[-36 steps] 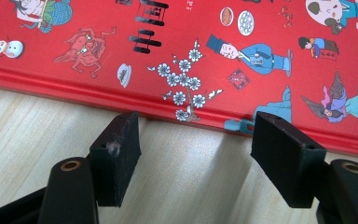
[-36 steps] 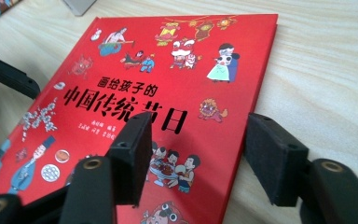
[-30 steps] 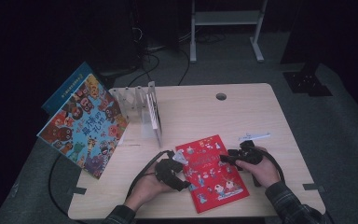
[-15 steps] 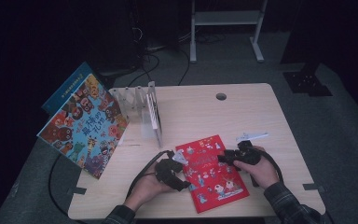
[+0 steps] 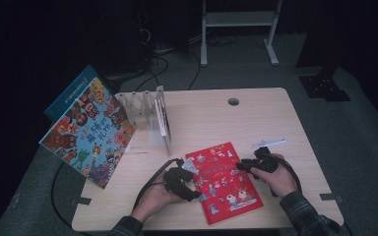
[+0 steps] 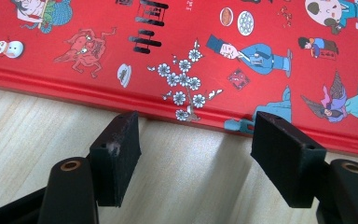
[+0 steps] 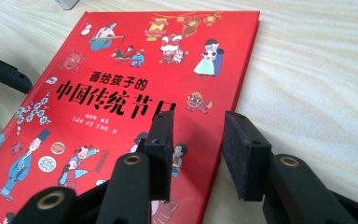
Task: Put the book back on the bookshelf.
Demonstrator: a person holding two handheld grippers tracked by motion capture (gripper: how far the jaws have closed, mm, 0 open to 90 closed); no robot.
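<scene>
From above, a red picture book [image 5: 224, 181] lies flat on the wooden table [image 5: 211, 118] between the left gripper [image 5: 189, 176] and the right gripper [image 5: 243, 165]. Along the left gripper [image 6: 196, 156], the fingers [image 6: 116, 156] stand spread on bare wood, the book's edge just beyond their tips. Along the right gripper [image 7: 196, 151], the jaws have just been closing, astride the book's [image 7: 121, 107] near edge; I cannot tell whether the pads touch it.

We saw a pale wood bench [image 5: 216, 123] with a round cable hole [image 5: 233, 102]. On it lay a red picture book [image 5: 224, 181], flat near the front edge, a clear slotted rack [image 5: 150, 115] at left, and a small white strip [image 5: 269, 143] at right.
</scene>
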